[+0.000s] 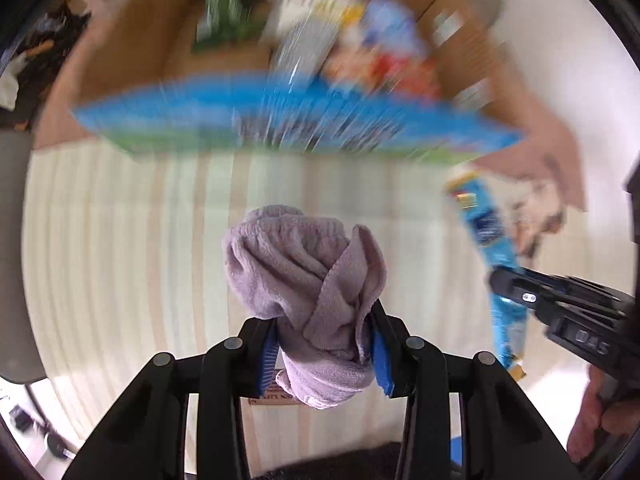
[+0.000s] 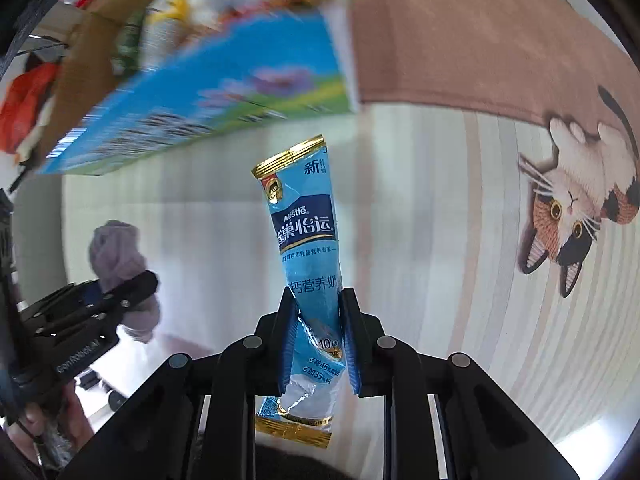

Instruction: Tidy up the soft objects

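My left gripper (image 1: 325,354) is shut on a bunched lilac cloth (image 1: 308,276) and holds it above the striped mat; it also shows at the left of the right wrist view (image 2: 116,258). My right gripper (image 2: 318,344) is shut on a long blue Nestle milk powder sachet (image 2: 306,236), which stands up between the fingers. The sachet also shows at the right of the left wrist view (image 1: 486,232). A cardboard box (image 1: 132,40) with a blue and green front lies ahead, blurred, with several packets inside.
The floor has a cream striped mat (image 1: 120,220) with a pink border (image 2: 460,40) and a cat picture (image 2: 576,208). A red bag (image 2: 24,96) lies far left in the right wrist view. Dark clutter (image 1: 36,60) sits beside the box.
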The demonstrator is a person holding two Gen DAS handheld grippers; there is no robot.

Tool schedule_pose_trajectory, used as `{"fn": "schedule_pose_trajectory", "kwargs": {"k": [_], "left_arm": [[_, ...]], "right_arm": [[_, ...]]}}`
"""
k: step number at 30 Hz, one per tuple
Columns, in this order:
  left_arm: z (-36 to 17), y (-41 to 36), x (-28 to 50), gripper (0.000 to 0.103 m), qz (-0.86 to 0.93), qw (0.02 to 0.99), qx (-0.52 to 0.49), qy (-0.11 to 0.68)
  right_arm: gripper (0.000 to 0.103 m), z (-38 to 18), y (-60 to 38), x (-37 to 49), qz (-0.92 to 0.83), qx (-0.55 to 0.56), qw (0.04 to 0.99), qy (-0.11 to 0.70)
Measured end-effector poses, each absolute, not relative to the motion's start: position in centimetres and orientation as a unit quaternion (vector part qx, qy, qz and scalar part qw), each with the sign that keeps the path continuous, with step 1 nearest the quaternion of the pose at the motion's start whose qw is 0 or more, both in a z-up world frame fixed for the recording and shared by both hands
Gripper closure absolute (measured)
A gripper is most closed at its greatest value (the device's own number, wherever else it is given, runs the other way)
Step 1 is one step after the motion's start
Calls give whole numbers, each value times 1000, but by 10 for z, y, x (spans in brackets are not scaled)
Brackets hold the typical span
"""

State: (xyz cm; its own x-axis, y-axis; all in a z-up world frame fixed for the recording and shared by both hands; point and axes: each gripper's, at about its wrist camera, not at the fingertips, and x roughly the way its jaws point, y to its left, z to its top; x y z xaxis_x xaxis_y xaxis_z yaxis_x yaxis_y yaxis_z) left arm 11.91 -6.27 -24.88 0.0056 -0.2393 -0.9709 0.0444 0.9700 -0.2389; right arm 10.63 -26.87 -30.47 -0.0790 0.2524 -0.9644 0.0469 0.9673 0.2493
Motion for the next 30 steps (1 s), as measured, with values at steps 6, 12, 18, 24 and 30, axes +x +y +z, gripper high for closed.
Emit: {"fn": "schedule_pose_trajectory", "kwargs": {"k": [6, 12, 18, 24, 30], "left_arm": [[-157, -61, 169, 67, -124, 756, -66, 639], [-151, -40, 238, 67, -86, 776, -20, 624], [-187, -18, 250, 67, -66, 758, -25, 649], [-195, 12, 205, 67, -25, 757, -51, 651], [-206, 50, 169, 67, 21, 749, -81, 658]], "right_arm": [[85, -214, -265, 142, 106, 116, 726, 670], [92, -170, -255, 212, 91, 92, 767, 628], [85, -211, -247, 220, 123, 85, 742, 654], [43, -291, -233, 177, 112, 155, 673, 715], [43, -353, -201, 152, 25, 349, 637, 687]]}}
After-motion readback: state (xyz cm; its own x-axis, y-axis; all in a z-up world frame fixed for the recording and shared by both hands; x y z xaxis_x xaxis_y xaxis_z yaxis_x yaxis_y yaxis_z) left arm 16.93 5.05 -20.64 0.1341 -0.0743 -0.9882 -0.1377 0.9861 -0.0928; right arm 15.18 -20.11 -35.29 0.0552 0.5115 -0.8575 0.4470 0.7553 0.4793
